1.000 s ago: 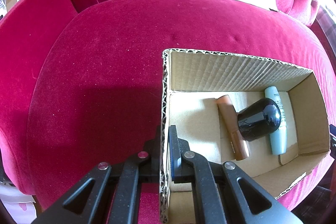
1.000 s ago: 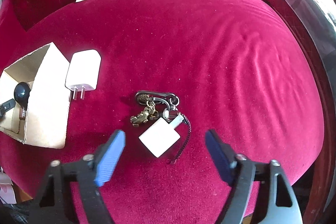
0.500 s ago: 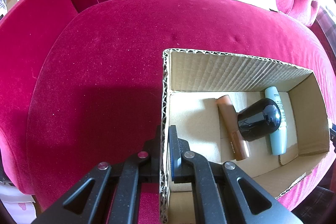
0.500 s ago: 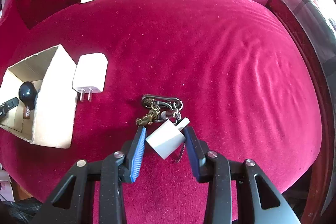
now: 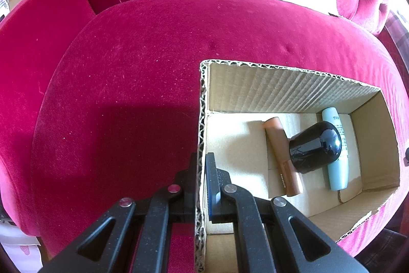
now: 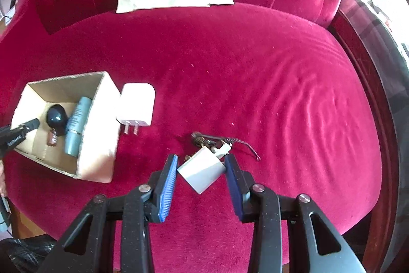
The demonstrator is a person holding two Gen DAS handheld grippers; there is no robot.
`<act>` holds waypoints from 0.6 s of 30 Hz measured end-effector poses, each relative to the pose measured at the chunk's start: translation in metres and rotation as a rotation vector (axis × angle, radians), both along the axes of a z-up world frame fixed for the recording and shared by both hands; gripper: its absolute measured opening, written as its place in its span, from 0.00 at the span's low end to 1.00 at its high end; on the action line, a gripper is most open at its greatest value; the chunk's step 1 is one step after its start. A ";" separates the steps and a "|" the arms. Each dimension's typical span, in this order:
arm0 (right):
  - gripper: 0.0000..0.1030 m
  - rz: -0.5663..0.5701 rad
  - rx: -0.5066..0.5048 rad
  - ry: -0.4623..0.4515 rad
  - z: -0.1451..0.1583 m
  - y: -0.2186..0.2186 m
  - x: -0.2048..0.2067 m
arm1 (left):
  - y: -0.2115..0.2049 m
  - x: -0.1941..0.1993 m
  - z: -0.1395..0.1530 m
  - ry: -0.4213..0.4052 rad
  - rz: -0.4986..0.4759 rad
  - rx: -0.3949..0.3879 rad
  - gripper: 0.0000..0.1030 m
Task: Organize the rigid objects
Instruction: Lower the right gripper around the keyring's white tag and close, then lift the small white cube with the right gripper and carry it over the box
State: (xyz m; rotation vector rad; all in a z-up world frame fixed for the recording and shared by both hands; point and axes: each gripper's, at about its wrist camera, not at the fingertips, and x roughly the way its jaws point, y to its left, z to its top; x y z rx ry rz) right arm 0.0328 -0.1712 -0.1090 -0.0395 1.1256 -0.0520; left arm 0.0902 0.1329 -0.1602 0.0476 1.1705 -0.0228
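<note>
Right wrist view: the right gripper [image 6: 200, 170] now has its jaws clenched on the small white cube [image 6: 202, 168], which sits between the blue pads at the lower middle of the frame. One second ago the jaws stood wide apart with the cube lying free on the red cushion [image 6: 242, 73] between them; half a second ago they were already closed on it. Now the cube looks raised from the velvet, and the keyring [image 6: 204, 140] with its cord hangs or trails just above it in the frame; whether the ring is fully off the cushion I cannot tell. The box [image 6: 98, 134] and the white plug [image 6: 136, 105] beside it appear nearer the middle left than before, because the camera has risen.

Left wrist view: nothing changes. The left gripper [image 5: 202, 178] keeps its jaws clenched on the left wall of the box [image 5: 200, 119], at the lower middle of the frame. Inside lie the brown tube [image 5: 281, 157], the black cap [image 5: 314, 147] and the pale blue tube [image 5: 337, 165].

For the task this means, I judge, that the pick is done and the carry to the box comes next. The dangling keyring may swing or catch on the box rim. The white plug is not yet sorted.
</note>
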 end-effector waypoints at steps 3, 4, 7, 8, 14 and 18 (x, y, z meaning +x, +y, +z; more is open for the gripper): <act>0.39 0.019 0.003 -0.011 0.010 0.008 0.002 | 0.000 0.000 0.000 0.001 0.001 -0.002 0.03; 0.39 0.026 0.005 -0.015 0.012 0.011 0.003 | 0.001 0.000 0.000 0.001 0.001 -0.002 0.03; 0.39 0.055 0.009 -0.030 0.025 0.023 0.004 | 0.001 0.000 0.000 0.002 0.001 -0.004 0.03; 0.39 0.063 0.008 -0.033 0.028 0.027 0.003 | 0.001 0.001 0.000 0.002 0.001 -0.005 0.03; 0.39 0.124 0.021 -0.057 0.048 0.050 0.006 | 0.001 0.000 -0.001 0.002 0.001 -0.002 0.03; 0.39 0.162 0.028 -0.069 0.058 0.068 0.007 | 0.001 0.000 0.000 0.003 0.001 -0.003 0.03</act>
